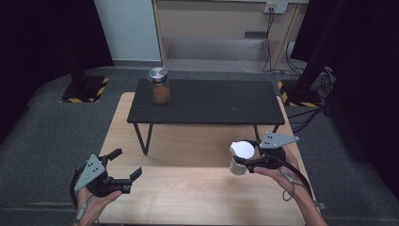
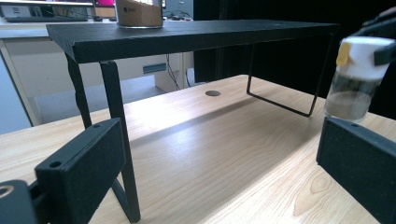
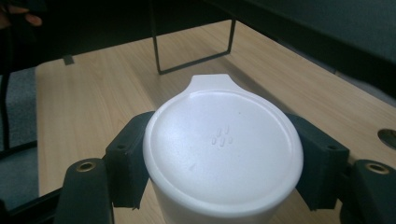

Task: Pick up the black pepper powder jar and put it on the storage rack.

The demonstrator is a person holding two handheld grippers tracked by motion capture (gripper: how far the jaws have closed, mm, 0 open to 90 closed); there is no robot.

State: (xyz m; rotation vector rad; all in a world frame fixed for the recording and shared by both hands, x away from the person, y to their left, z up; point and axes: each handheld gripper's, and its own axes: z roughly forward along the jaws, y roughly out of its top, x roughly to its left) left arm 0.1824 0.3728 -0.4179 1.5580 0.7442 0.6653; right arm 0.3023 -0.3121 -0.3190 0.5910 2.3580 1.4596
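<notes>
My right gripper (image 1: 241, 154) is shut on a clear jar with a white flip-top lid (image 1: 238, 165), near the wooden table's right edge. In the right gripper view the two jaws press on either side of the white lid (image 3: 219, 140), with the right gripper (image 3: 226, 161) centred on it. The left gripper view shows that jar (image 2: 357, 79) at the far right, with a brownish layer at its bottom. My left gripper (image 1: 127, 163) is open and holds nothing at the front left of the table; its jaws (image 2: 222, 163) stand wide apart over bare wood.
A low black metal shelf (image 1: 207, 101) stands across the far half of the wooden table (image 1: 188, 188). On its left end stands a jar of brown powder with a silver lid (image 1: 160, 85). Cables and a dark stand lie on the floor beyond.
</notes>
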